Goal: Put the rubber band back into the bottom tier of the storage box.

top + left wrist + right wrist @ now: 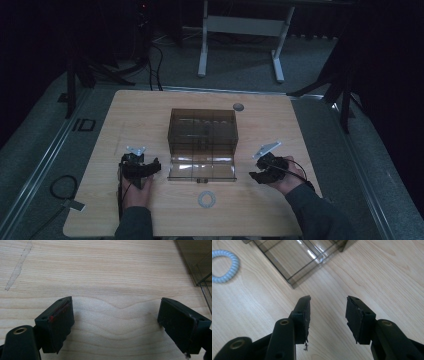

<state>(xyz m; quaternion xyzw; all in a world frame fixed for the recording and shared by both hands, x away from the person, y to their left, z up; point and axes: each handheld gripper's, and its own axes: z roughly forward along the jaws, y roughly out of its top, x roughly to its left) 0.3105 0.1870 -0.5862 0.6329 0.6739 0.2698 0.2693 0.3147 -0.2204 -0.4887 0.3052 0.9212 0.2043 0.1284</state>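
High view: smoked box open between two idle grippers

The clear brown plastic box (202, 131) stands at the middle of the worktop (150, 107), its front flap (202, 168) folded down flat toward the person. It looks stiff, light and slick, likely to skid or crack under a hard squeeze; the flap's front edge or a side wall seems the safest hold. Just in front of the flap lies a pale coiled hair tie (206, 199), soft and springy, easily pinched across its ring. A small grey disc (238, 106) sits behind the box. The left gripper (150, 169) and right gripper (256, 173) flank the flap, both with jaws spread and holding nothing.
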